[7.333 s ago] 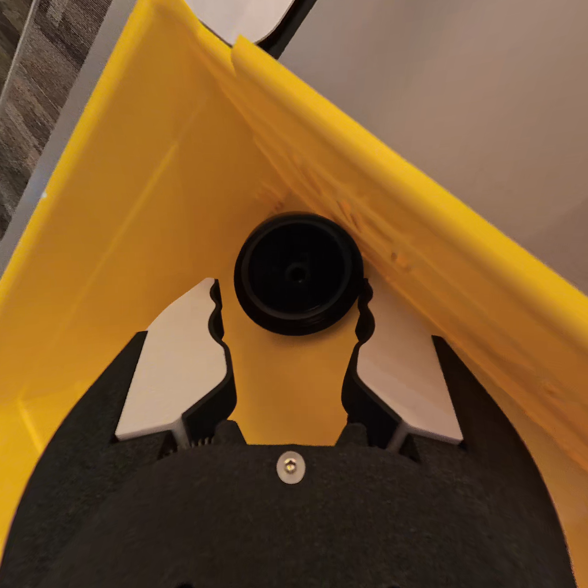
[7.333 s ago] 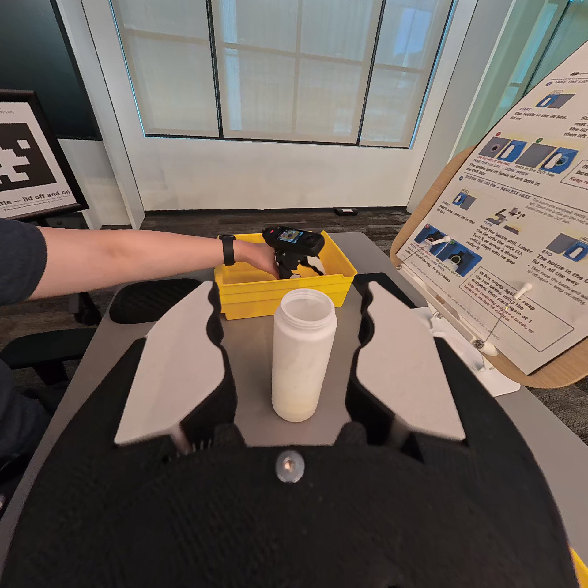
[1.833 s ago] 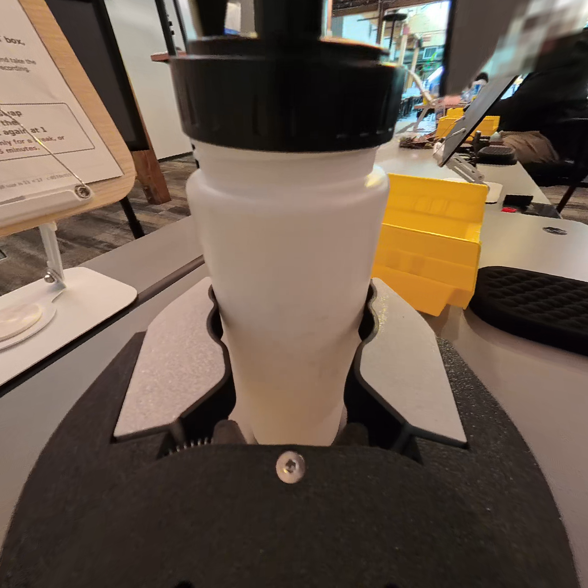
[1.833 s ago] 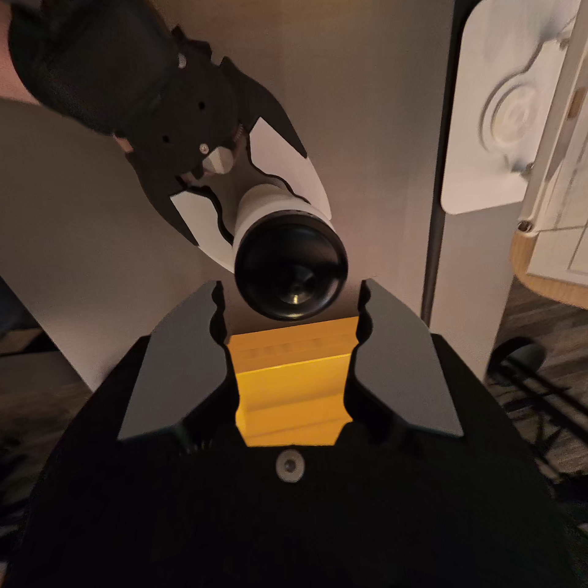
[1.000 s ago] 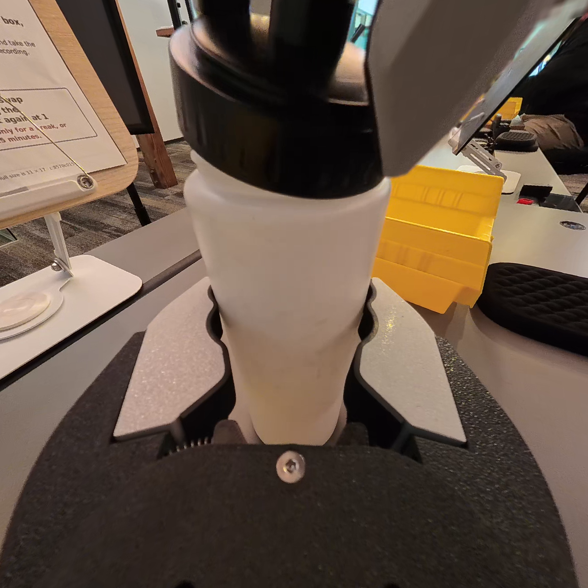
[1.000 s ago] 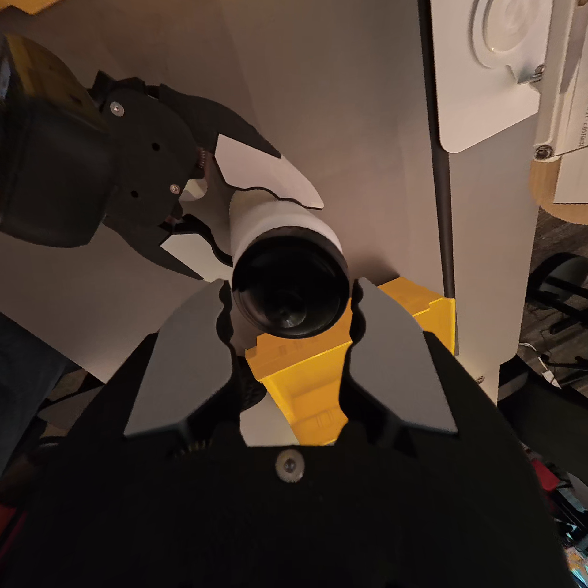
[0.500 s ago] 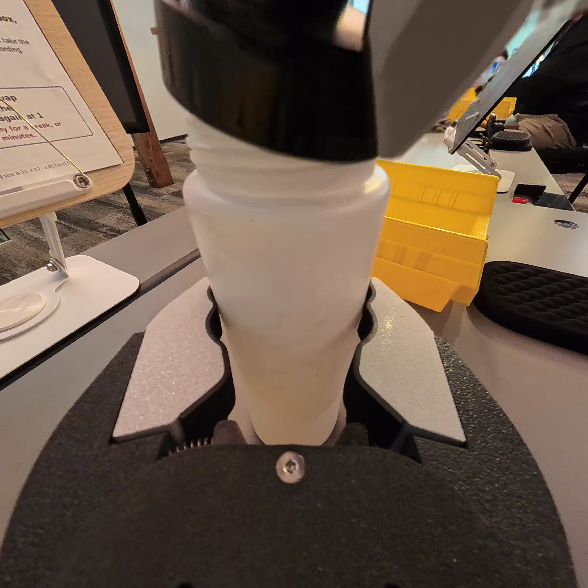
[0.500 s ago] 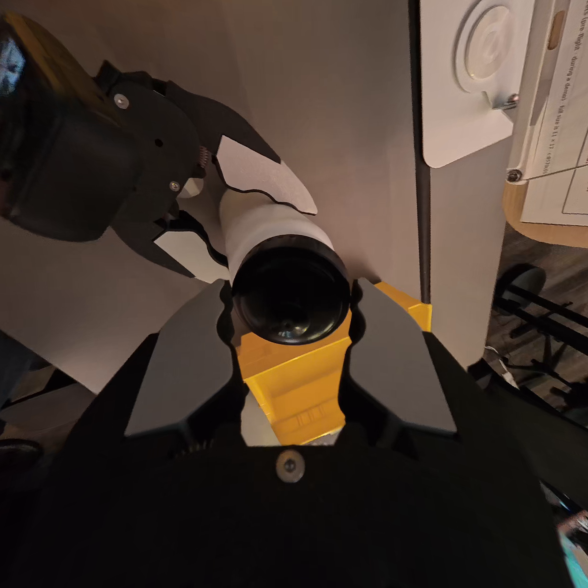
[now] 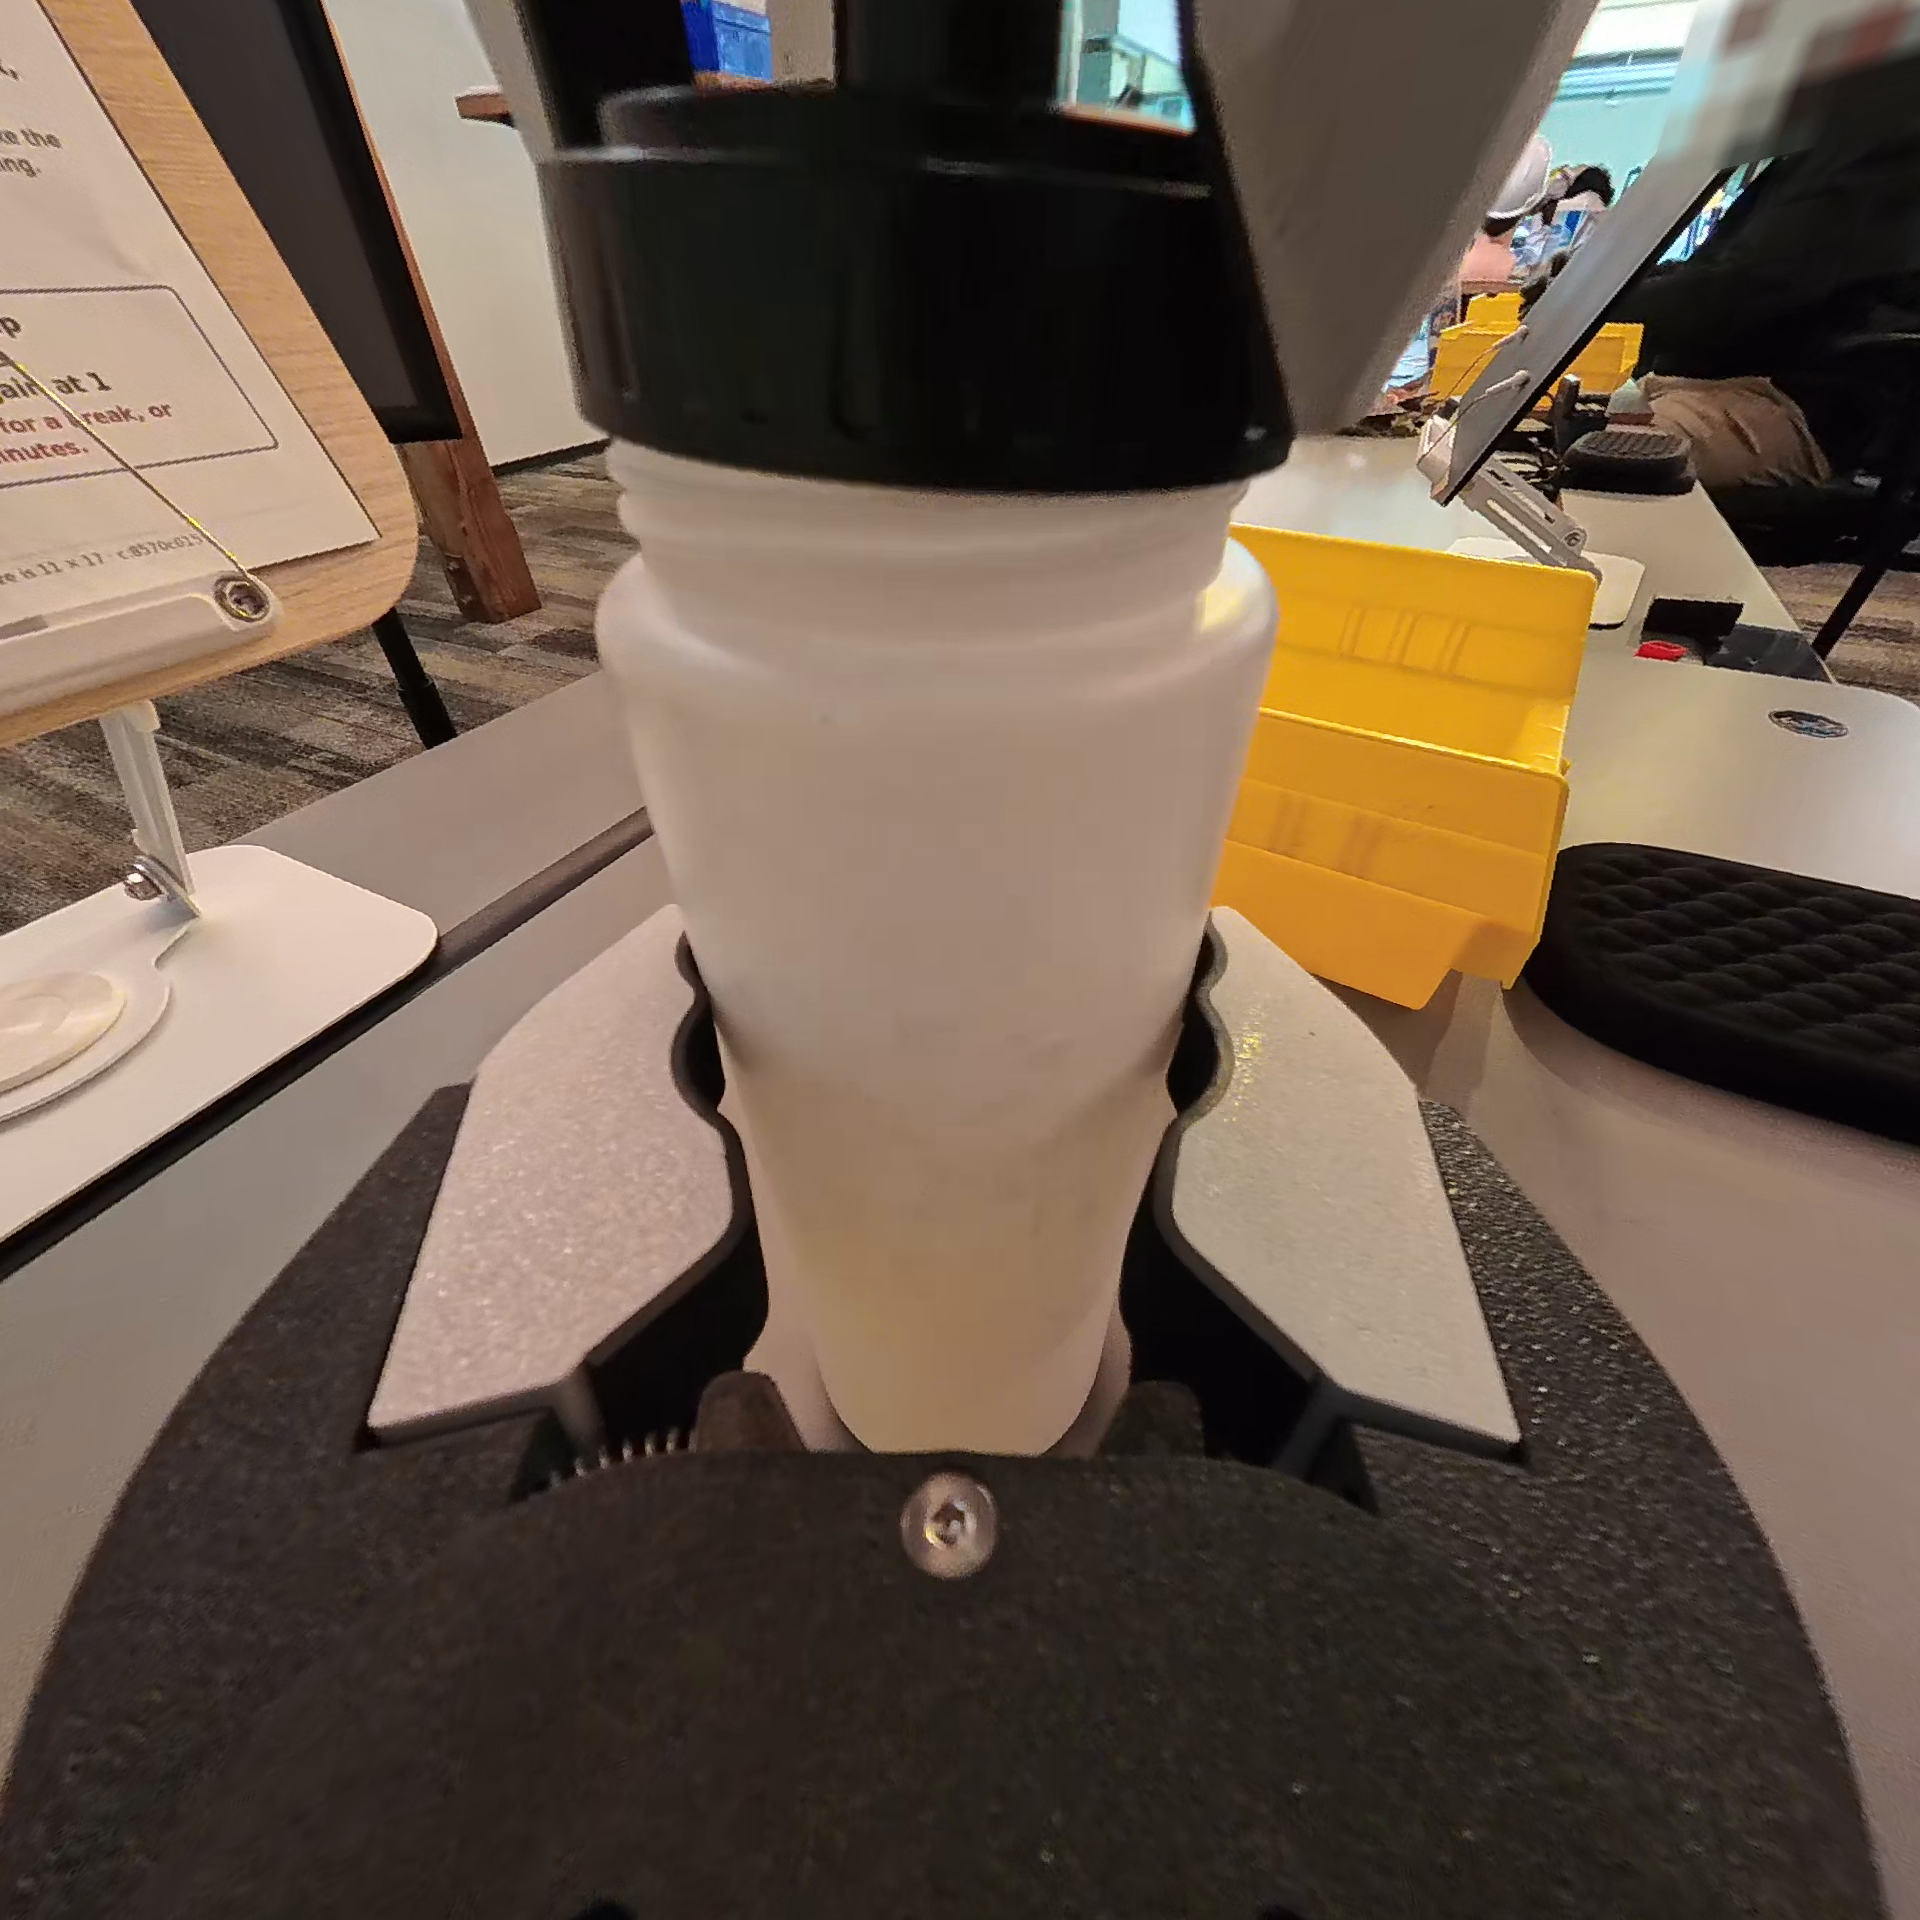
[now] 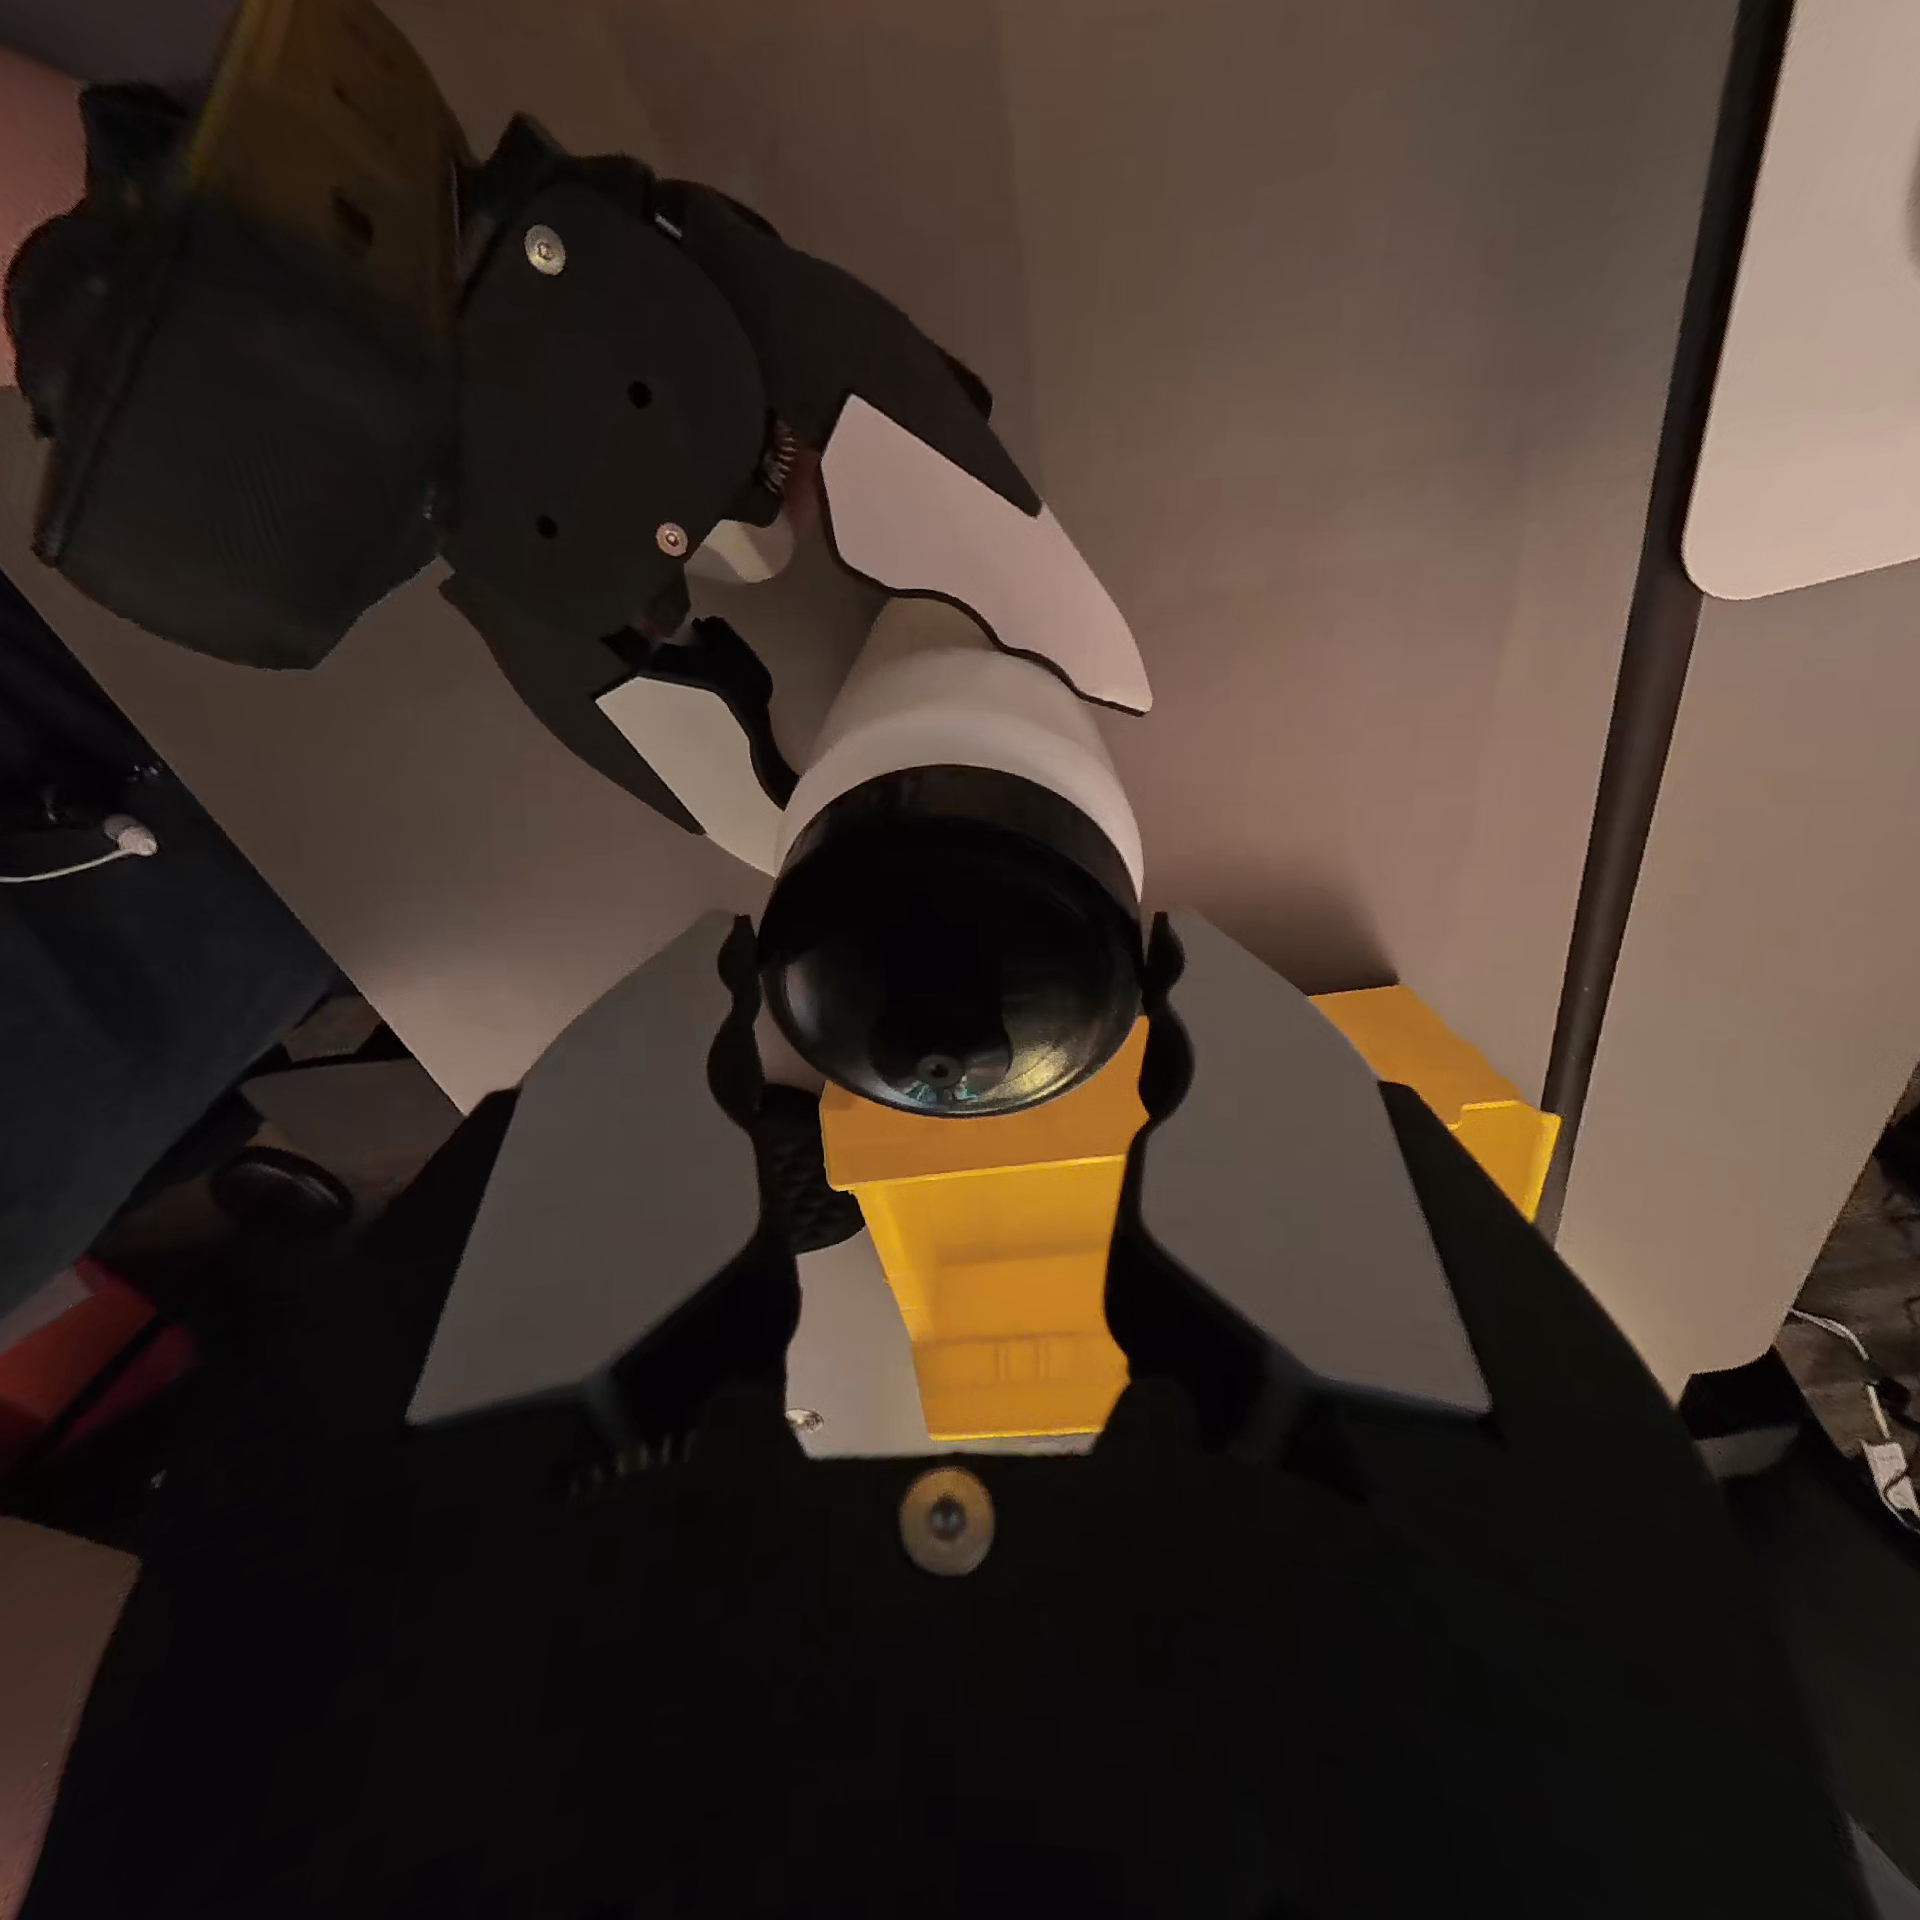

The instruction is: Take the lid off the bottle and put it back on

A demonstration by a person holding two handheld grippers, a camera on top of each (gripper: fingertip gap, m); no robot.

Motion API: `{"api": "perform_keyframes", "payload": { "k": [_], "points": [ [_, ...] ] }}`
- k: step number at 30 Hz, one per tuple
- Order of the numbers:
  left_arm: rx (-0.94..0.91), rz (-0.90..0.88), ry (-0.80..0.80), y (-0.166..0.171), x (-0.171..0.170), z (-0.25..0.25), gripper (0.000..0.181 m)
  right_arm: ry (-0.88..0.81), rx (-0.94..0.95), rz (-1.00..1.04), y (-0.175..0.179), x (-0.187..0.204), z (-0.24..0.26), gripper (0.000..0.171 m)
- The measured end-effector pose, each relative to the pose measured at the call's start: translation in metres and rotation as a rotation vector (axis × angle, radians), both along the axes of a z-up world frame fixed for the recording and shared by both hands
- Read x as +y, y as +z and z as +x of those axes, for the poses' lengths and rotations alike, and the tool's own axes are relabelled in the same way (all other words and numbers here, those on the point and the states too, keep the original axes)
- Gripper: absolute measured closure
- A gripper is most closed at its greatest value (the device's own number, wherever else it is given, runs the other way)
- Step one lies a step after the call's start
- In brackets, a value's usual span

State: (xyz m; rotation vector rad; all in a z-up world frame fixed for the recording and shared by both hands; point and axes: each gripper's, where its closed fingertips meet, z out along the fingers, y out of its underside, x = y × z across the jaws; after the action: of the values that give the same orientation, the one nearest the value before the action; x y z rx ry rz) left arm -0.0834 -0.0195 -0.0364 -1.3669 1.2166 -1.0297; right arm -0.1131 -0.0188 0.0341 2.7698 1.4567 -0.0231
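Note:
A white plastic bottle (image 9: 935,883) stands upright on the grey table, and my left gripper (image 9: 940,1029) is shut on its lower body. A black round lid (image 9: 914,312) sits over the bottle's mouth, with white neck threads showing below its rim. My right gripper (image 10: 945,997) reaches down from above and is shut on the lid (image 10: 945,987). In the right wrist view the bottle (image 10: 966,727) shows below the lid, held by the left gripper (image 10: 914,686). Whether the lid is threaded on or just resting is not clear.
A yellow bin (image 9: 1392,769) stands right of the bottle on the grey table (image 9: 1662,1247); it also shows in the right wrist view (image 10: 997,1247). A black textured pad (image 9: 1745,966) lies at the right. A wooden instruction board (image 9: 156,416) on a white stand (image 9: 208,966) is at the left.
My right gripper closed on the lid over the last second. The lid went from tilted to level on the neck, and threads show below it. The left gripper kept hold of the bottle.

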Motion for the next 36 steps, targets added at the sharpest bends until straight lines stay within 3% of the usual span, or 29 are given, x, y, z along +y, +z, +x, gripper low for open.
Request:
{"api": "perform_keyframes", "payload": {
  "k": [13,20,25,27,33,36],
  "points": [
    [-0.002,0.000,-0.029,0.000,-0.004,0.001,0.095,0.345,-0.096,-0.048,-0.003,-0.004,-0.001,0.098],
    [0.003,0.003,0.039,0.000,0.000,0.003,0.095,-0.027,-0.034,-0.011,-0.003,0.001,0.002,0.098],
    [0.011,-0.001,0.066,0.000,0.000,0.006,0.095,-0.394,0.088,0.121,-0.004,0.008,0.003,0.099],
    [0.013,0.000,0.067,-0.001,-0.001,0.006,0.095,-0.463,0.115,0.171,-0.005,0.012,0.003,0.100],
    [0.022,0.001,0.031,-0.001,-0.003,0.005,0.095,-0.250,0.162,0.189,0.002,0.009,-0.001,0.099],
    [0.029,-0.001,0.022,-0.001,-0.001,0.002,0.095,-0.082,0.256,0.339,0.025,0.017,-0.002,0.098]
  ]
}}
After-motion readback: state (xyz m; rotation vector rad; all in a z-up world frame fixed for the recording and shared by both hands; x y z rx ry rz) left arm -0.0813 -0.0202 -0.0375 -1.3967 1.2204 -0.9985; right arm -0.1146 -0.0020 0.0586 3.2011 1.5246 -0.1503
